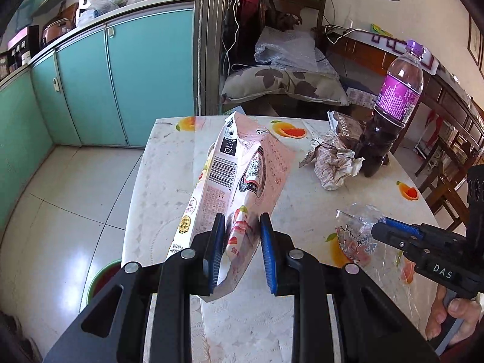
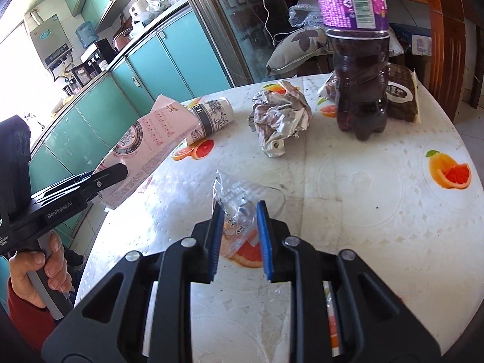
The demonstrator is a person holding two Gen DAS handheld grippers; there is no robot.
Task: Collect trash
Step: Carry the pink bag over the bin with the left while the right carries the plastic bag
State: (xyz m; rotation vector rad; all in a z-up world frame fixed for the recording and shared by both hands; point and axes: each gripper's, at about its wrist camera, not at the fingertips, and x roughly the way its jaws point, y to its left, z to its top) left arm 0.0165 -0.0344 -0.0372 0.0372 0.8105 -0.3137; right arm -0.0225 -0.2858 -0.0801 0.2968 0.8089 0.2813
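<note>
Here the left gripper's [image 1: 242, 236] fingers pinch the pink carton [image 1: 239, 181], while the right gripper's [image 2: 240, 236] pinch the clear wrapper [image 2: 239, 211].

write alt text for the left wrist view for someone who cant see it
The left gripper clamps a pink milk carton above a round table with a fruit-print cover. Beyond sit crumpled paper and a purple-labelled bottle; the right gripper holds a clear wrapper.

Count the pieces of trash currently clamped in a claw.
2: the pink carton in the left claw, and the clear plastic wrapper in the right claw over the table.
</note>
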